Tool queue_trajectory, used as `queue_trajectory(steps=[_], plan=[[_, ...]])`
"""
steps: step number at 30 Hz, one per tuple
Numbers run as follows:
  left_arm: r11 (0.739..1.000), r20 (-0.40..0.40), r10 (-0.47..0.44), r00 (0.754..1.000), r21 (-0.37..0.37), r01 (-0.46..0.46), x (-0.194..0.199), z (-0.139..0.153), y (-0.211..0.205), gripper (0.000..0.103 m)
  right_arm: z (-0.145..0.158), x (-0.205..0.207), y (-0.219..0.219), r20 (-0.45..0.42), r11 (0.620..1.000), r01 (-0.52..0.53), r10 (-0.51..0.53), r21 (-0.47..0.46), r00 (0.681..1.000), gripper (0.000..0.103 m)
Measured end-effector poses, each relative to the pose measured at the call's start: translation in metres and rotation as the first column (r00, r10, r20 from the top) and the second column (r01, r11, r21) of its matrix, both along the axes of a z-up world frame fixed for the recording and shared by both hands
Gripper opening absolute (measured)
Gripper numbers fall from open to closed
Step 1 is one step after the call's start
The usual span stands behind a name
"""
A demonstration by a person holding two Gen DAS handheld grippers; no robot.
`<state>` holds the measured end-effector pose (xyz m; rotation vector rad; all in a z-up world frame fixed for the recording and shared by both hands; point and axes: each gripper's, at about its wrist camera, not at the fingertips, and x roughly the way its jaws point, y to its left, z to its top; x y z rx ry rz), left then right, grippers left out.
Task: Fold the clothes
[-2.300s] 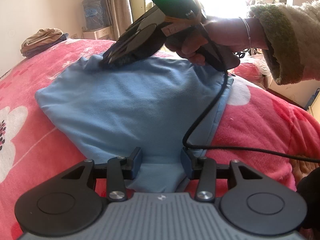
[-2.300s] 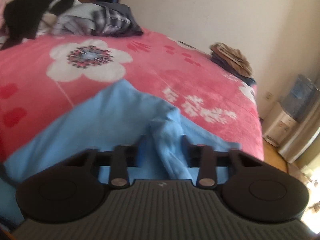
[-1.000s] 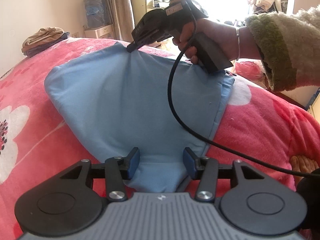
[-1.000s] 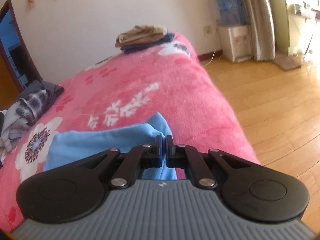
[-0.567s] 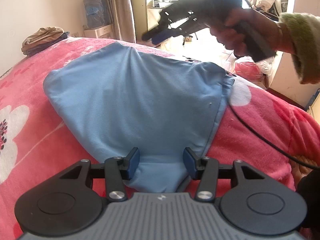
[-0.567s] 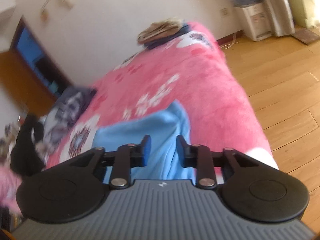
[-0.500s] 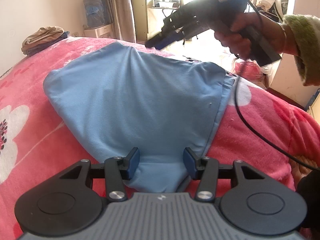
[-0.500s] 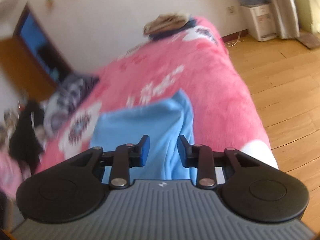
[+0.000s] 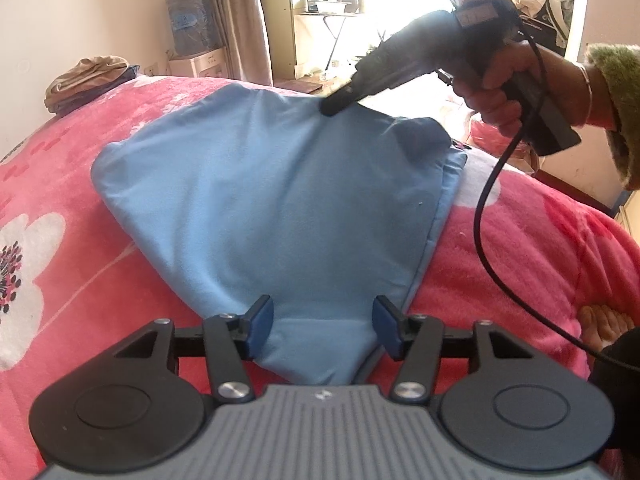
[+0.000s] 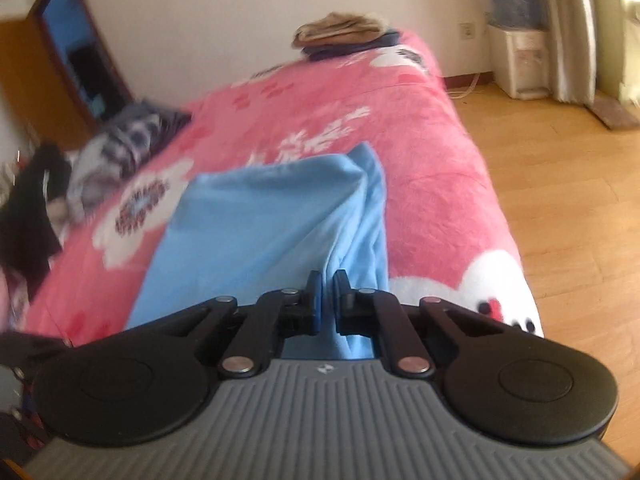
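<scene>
Your right gripper pinches the blue garment on the pink blanket, its point toward 6 o'clock between your left gripper's spread fingers; folded clothes at 10 o'clock

Black grippers with blue-padded jaws, black cable, fuzzy green sleeve.

At the bed's far corner you see a folded brown pile; a water dispenser stands beyond, crumpled dark clothes opposite.
</scene>
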<state>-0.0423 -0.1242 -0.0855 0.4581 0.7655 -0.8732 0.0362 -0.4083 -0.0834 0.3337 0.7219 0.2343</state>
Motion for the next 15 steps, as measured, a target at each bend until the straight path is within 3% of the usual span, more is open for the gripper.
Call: queue_trajectory(steps=[5, 11, 15], plan=[[1.000, 0.002, 0.001, 1.000, 0.003, -0.001, 0.000, 0.000, 0.000, 0.058, -0.018, -0.001, -0.012, -0.040, 0.996, 0.069, -0.066, 0.060, 0.997, 0.005], [1.000, -0.002, 0.005, 1.000, 0.006, -0.005, 0.000, 0.001, 0.001, 0.059, -0.004, -0.024, -0.033, -0.024, 0.984, 0.115, -0.113, 0.135, 0.993, 0.009], [1.000, -0.001, 0.005, 1.000, 0.007, -0.005, 0.000, 0.001, 0.000, 0.060, 0.008, -0.047, -0.047, -0.020, 0.977, 0.119, -0.117, 0.175, 0.993, 0.029]])
